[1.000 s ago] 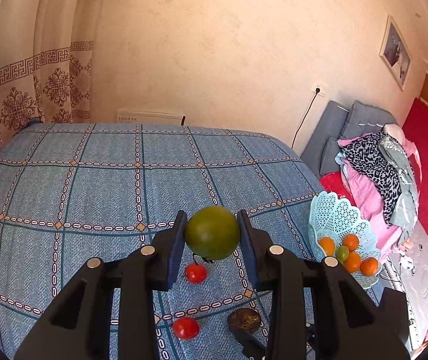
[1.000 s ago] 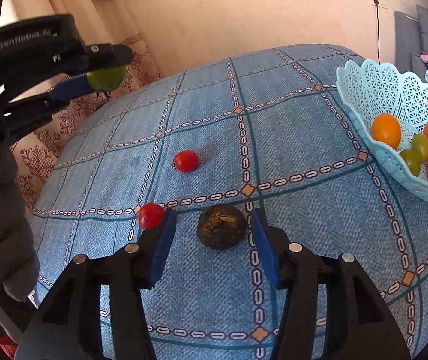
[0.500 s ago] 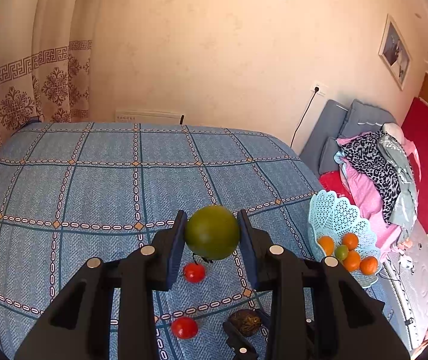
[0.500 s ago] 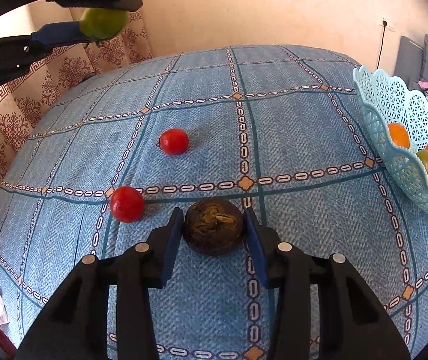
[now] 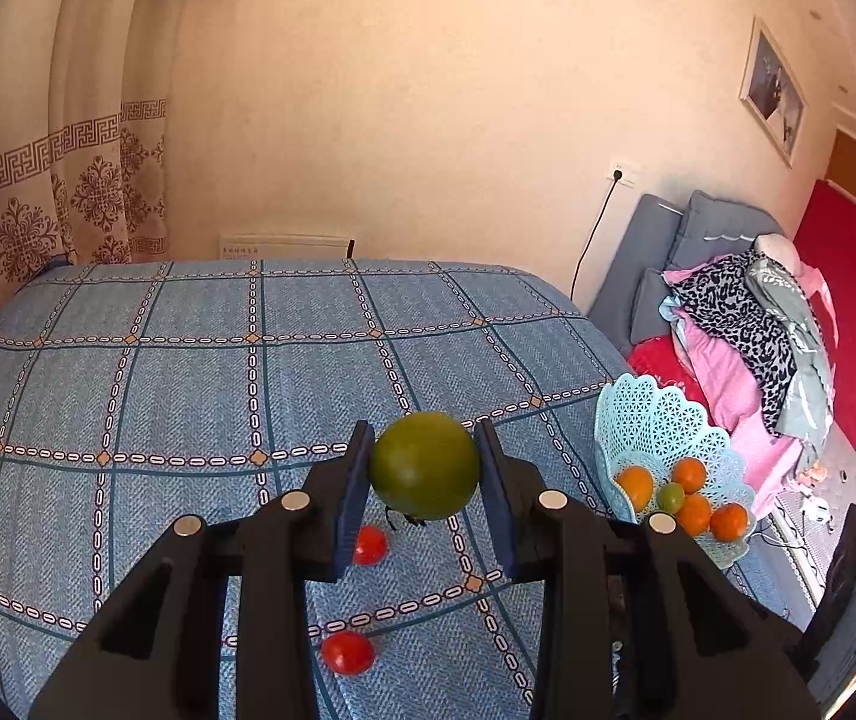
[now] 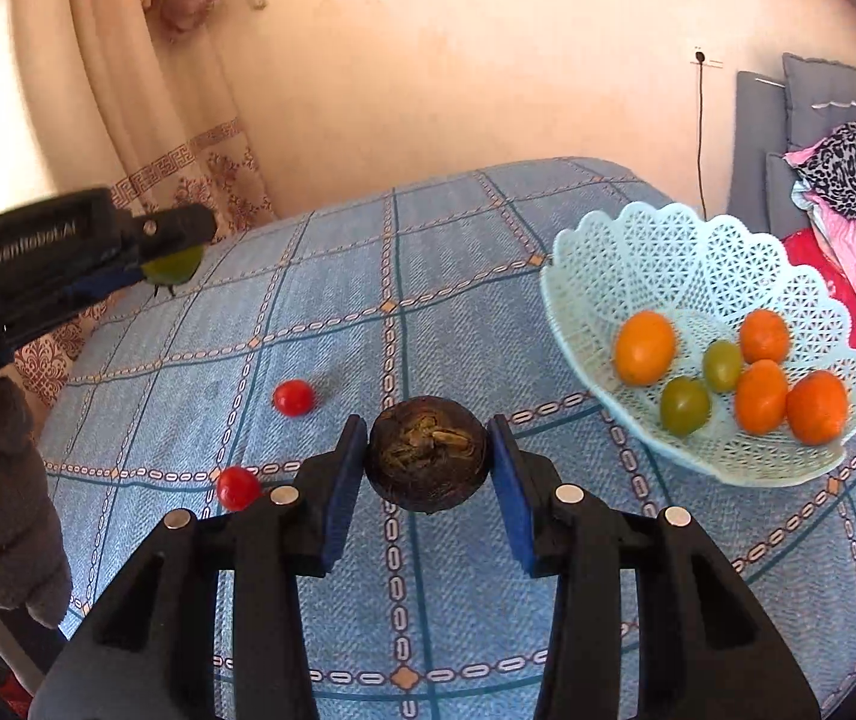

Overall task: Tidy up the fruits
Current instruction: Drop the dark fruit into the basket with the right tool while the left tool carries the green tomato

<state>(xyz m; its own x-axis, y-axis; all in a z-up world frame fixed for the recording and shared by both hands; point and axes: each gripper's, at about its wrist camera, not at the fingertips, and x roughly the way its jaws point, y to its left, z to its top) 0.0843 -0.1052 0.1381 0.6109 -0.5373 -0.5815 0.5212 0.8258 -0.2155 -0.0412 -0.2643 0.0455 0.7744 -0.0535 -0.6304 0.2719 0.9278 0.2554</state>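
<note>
My left gripper (image 5: 425, 465) is shut on a green round fruit (image 5: 425, 463) and holds it high above the blue checked tablecloth (image 5: 188, 396). It also shows at the left of the right wrist view (image 6: 173, 261). My right gripper (image 6: 428, 456) is shut on a dark brown fruit (image 6: 426, 461), lifted off the cloth. Two red tomatoes (image 6: 293, 397) (image 6: 238, 487) lie on the cloth; they also show in the left wrist view (image 5: 369, 545) (image 5: 348, 652). A light blue lattice basket (image 6: 667, 252) at the right holds several orange and green fruits (image 6: 645, 347).
The basket shows in the left wrist view (image 5: 649, 420) near the table's right edge. A sofa with piled clothes (image 5: 751, 324) stands beyond the table. A patterned curtain (image 5: 38, 210) hangs at the left. A gloved hand (image 6: 8, 498) holds the left gripper.
My right gripper has closed on the dark brown fruit and lifted it, turning toward the basket. My left gripper keeps hold of the green fruit with little movement.
</note>
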